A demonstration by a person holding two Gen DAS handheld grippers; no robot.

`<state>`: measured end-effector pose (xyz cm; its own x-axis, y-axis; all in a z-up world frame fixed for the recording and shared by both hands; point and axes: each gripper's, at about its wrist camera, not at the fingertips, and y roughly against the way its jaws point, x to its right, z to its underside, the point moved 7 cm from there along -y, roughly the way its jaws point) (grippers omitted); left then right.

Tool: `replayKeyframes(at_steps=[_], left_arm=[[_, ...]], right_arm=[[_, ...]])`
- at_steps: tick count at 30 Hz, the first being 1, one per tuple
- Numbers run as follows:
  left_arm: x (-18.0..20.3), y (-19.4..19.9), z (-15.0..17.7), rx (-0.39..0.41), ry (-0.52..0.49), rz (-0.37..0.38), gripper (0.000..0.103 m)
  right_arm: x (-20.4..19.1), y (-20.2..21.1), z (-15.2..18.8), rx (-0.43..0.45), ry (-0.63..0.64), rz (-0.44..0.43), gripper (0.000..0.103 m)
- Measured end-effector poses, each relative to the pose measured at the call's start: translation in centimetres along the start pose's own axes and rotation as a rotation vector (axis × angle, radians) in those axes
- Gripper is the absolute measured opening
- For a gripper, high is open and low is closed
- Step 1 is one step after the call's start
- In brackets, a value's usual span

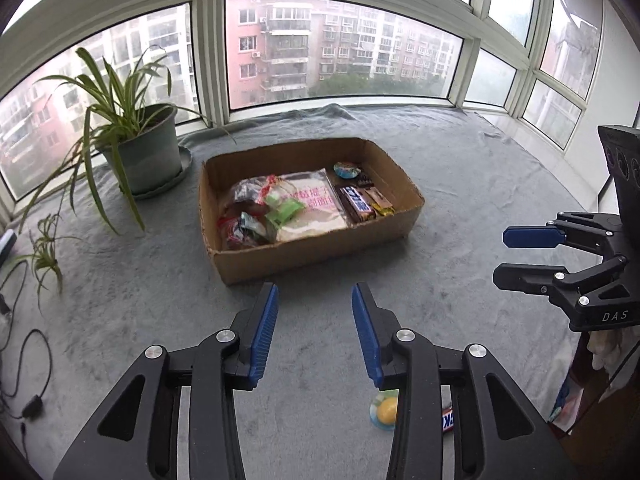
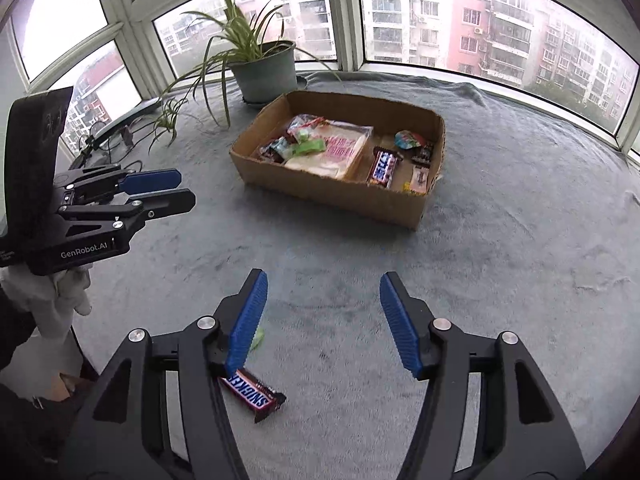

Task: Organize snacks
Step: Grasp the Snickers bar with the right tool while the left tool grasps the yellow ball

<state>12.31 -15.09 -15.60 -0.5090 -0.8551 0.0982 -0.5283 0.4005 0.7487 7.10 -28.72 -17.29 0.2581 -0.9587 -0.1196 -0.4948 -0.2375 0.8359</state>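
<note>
A cardboard box (image 1: 312,252) (image 2: 332,196) sits on the grey blanket and holds several snacks: a Snickers bar (image 1: 357,201) (image 2: 383,167), a large pink-and-white pack (image 1: 310,204) (image 2: 336,152), green sweets and small wrapped pieces. A loose Snickers bar (image 2: 253,393) (image 1: 448,420) lies on the blanket under my right gripper's left finger. A round yellow-centred jelly cup (image 1: 386,410) lies beside it; in the right wrist view only its green edge (image 2: 259,338) shows. My left gripper (image 1: 315,300) (image 2: 184,192) is open and empty. My right gripper (image 2: 323,288) (image 1: 500,256) is open and empty above the loose bar.
A potted spider plant (image 1: 140,152) (image 2: 264,68) stands left of the box by the windows. Cables and a black adapter (image 1: 32,406) lie at the left edge. Grey blanket (image 2: 520,260) covers the sill platform.
</note>
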Motion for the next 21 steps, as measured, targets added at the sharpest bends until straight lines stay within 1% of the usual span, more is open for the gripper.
replayKeyframes(at_steps=[5,9,14,16,21], left_arm=[[1.3,-0.7,3.8,-0.085,-0.004,0.060,0.037],[2.9,-1.9,6.3,-0.150,-0.021,0.106,0.037],[4.9,-2.9,8.4,-0.206,-0.042,0.155,0.037],[5.5,-3.5,8.9,-0.220,-0.062,0.149,0.037],[6.0,-4.7,9.9,-0.247,-0.059,0.152,0.037]], right_arm=[[-2.4,-1.6,4.4,-0.087,0.047,-0.042,0.061],[-3.9,-3.2,7.0,-0.143,0.074,-0.070,0.061],[-5.0,-4.3,8.3,-0.175,0.107,-0.093,0.061],[-5.3,-4.7,8.5,-0.185,0.126,-0.089,0.061],[-5.8,-5.7,9.2,-0.205,0.157,-0.086,0.061]])
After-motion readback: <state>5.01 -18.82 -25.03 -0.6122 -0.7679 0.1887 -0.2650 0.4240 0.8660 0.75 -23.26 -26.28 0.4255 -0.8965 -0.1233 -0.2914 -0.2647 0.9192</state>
